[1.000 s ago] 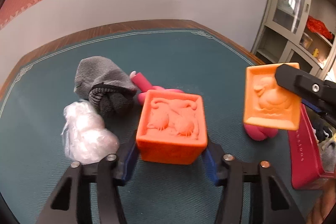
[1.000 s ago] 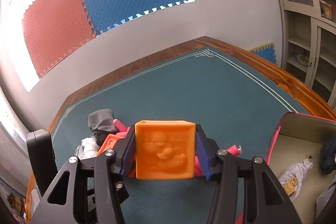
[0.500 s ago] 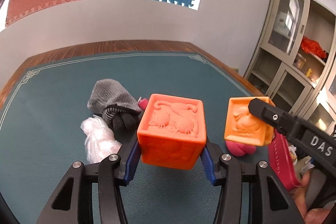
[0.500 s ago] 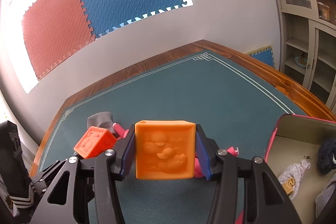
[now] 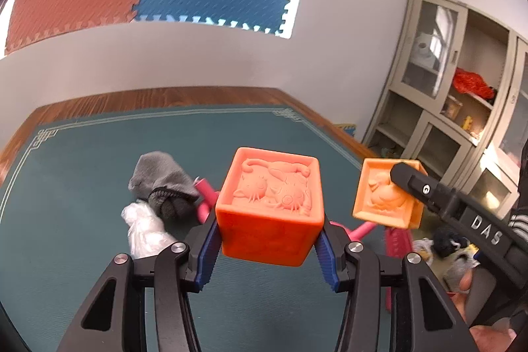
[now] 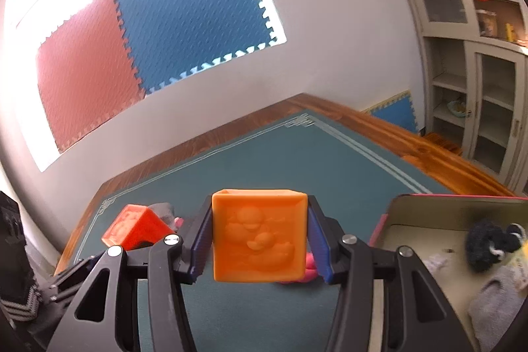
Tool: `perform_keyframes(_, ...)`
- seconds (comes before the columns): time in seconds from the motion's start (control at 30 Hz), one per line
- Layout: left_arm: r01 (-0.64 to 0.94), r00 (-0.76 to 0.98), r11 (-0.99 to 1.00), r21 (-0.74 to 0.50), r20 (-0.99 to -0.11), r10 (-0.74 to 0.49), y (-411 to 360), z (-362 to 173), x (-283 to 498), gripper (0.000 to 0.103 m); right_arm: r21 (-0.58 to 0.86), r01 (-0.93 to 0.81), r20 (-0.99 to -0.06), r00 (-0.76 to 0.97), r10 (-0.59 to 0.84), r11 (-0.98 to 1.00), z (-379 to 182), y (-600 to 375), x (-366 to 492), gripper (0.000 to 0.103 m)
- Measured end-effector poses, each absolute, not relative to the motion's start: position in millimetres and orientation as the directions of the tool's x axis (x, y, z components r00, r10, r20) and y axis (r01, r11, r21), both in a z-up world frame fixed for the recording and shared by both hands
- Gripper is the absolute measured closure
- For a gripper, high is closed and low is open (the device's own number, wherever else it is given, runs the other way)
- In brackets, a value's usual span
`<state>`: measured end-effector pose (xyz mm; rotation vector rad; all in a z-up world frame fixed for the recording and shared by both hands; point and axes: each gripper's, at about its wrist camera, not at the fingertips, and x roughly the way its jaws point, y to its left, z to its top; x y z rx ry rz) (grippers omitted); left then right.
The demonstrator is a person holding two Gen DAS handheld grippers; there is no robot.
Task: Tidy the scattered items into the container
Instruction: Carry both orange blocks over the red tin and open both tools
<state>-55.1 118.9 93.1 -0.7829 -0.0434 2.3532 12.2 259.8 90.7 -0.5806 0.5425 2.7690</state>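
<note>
Both jaws sit clamped on blocks above the tabletop: left gripper on the cat block, right gripper on the duck block, whose view alone reveals the container's interior right of its jaws.

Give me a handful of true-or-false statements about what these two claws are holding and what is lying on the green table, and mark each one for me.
1. The left claw grips a red-orange rubber cube with cats in relief. True.
2. The right claw is empty. False: it is shut on a lighter orange rubber cube with ducks in relief.
3. Both cubes are lifted off the green felt tabletop. True.
4. The grey knitted sock lies inside the pink-rimmed container. False: it lies on the tabletop, beside a crumpled clear plastic bag.
5. The container already holds dark and pale fabric items. True.
</note>
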Motion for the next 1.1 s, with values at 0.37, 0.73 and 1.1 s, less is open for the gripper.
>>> perform_keyframes(0.37, -0.664, -0.547, -0.721, -0.196, -0.530, 0.648, 157.7, 98.6, -22.2, 0.050, 0.300, -0.480, -0.439, -0.837, 0.327, -0.825, 88.3, 309.1, 85.5, 0.047)
perform_keyframes(0.73, -0.762, -0.427, -0.606, -0.229, -0.525, 0.736, 219.8, 107.3, 19.2, 0.050, 0.314, -0.618, -0.447, -0.766, 0.462, -0.721, 89.1, 366.8, 146.4, 0.047)
perform_keyframes(1.1, -0.827, -0.318, -0.510, -0.236, -0.552, 0.771, 282.1, 103.7, 47.6, 0.040, 0.362, -0.650, -0.466, -0.747, 0.474, -0.668, 83.0, 396.2, 164.2, 0.044)
